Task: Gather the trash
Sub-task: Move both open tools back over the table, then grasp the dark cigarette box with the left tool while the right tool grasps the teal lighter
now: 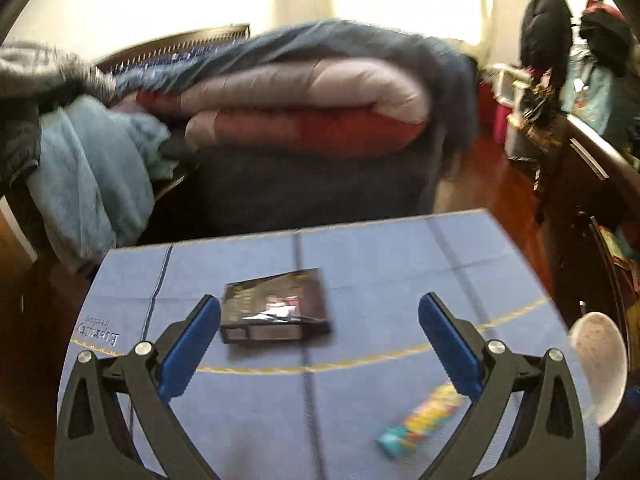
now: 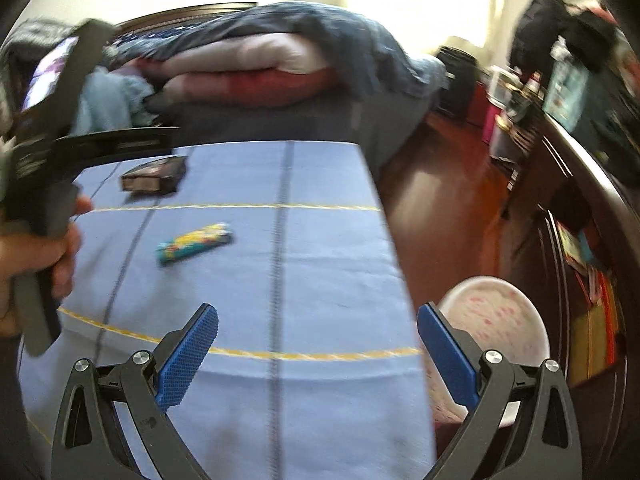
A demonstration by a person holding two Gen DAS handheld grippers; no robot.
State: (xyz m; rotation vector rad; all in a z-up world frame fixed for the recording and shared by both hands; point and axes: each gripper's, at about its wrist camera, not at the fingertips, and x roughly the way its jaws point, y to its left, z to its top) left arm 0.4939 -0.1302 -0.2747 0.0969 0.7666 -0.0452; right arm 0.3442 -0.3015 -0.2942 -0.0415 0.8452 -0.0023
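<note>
Standing wide apart, the jaws of the left gripper [image 1: 319, 312] are gripping nothing; they are hovering above the blue cloth [image 1: 380, 256] on the table, with the dark box [image 1: 276, 306] lying flat just beyond the left finger. The colourful wrapper [image 1: 420, 420] is lying on the cloth near the right finger, clear of both pads. The right gripper [image 2: 318, 322] is likewise spread open and empty, hanging over the near right corner of the cloth, its right finger over the pale speckled bin [image 2: 496, 320] that is standing on the floor beside the table.

Only the right wrist view is showing a person's hand [image 2: 44, 252] holding the other tool's handle at the left edge, and most of the bin's rim. The left wrist view is catching only a sliver of that bin, but more of the folded bedding [image 1: 304, 108] behind the table. Both views are blurring.
</note>
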